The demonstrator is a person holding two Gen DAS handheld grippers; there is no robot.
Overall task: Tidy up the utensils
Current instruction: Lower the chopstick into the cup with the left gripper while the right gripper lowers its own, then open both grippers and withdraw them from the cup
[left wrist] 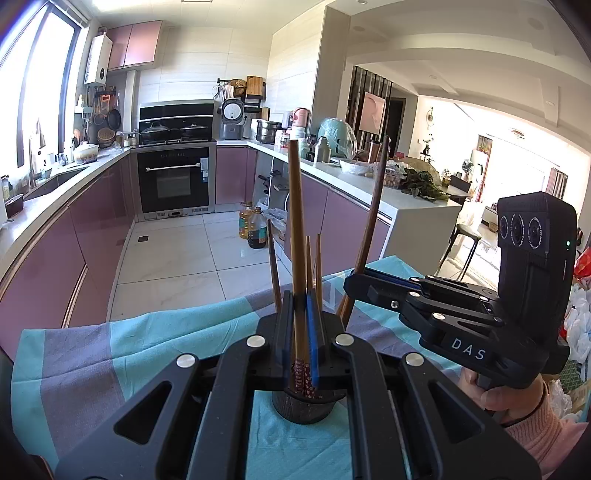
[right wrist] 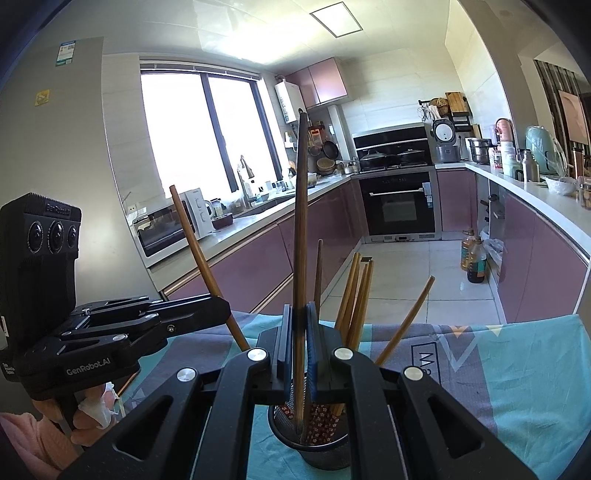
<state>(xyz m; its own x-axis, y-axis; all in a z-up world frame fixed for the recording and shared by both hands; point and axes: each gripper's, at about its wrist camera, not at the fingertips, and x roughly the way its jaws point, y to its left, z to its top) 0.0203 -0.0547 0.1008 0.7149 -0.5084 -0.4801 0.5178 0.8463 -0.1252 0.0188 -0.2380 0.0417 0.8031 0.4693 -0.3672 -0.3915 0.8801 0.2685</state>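
Chopsticks going into the mesh holder (right wrist: 310, 443): both grippers (left wrist: 301, 328) (right wrist: 299, 332) clamp one each, pointing twelve o'clock; release comes next.

1. Bright daylight pours through the tall dark-framed window (right wrist: 207, 129) above the long white countertop (left wrist: 74, 181)
2. Glossy mauve base cabinets (left wrist: 99, 229) run down both sides, and matching mauve wall cabinets (left wrist: 135, 44) hang near the ceiling
3. A black built-in oven (left wrist: 173, 181) sits at the far end under the white-tiled wall (left wrist: 207, 74)
4. Pale glossy floor tiles (left wrist: 177, 254) catch the reflections
5. A flat rectangular ceiling light panel (right wrist: 336, 18) glows overhead
6. On the right, a sunlit living room (left wrist: 509, 162) opens up past the white counter end
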